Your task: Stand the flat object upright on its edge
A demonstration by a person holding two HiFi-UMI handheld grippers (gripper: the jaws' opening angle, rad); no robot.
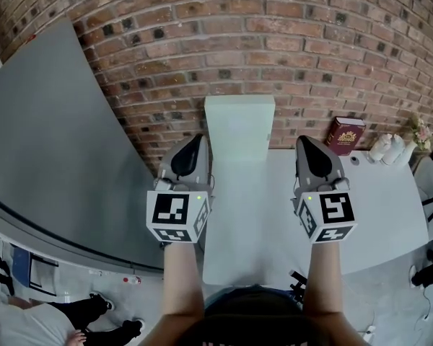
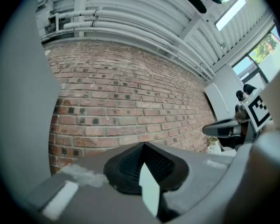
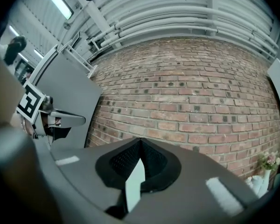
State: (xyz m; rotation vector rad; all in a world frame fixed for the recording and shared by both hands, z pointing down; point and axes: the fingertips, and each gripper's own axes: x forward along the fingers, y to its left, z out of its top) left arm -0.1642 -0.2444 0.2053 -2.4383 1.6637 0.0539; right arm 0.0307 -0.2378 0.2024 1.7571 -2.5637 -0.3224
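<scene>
A pale, flat rectangular board [image 1: 239,186] is held up off the white table [image 1: 382,207] between my two grippers, its top edge toward the brick wall. My left gripper [image 1: 190,152] is shut on the board's left edge and my right gripper [image 1: 315,155] on its right edge. In the left gripper view the dark pads [image 2: 130,164] meet on a thin pale sliver of the board [image 2: 149,190], with the other gripper [image 2: 224,127] far right. The right gripper view shows the same: shut jaws [image 3: 140,143] pinching a pale sliver [image 3: 134,183], the left gripper [image 3: 60,120] at its left.
A brick wall [image 1: 274,42] stands right behind the table. A large grey panel [image 1: 50,157] leans at the left. At the table's back right are a dark red book [image 1: 344,134], white containers [image 1: 386,148] and small flowers [image 1: 421,130]. A person's feet [image 1: 108,316] show lower left.
</scene>
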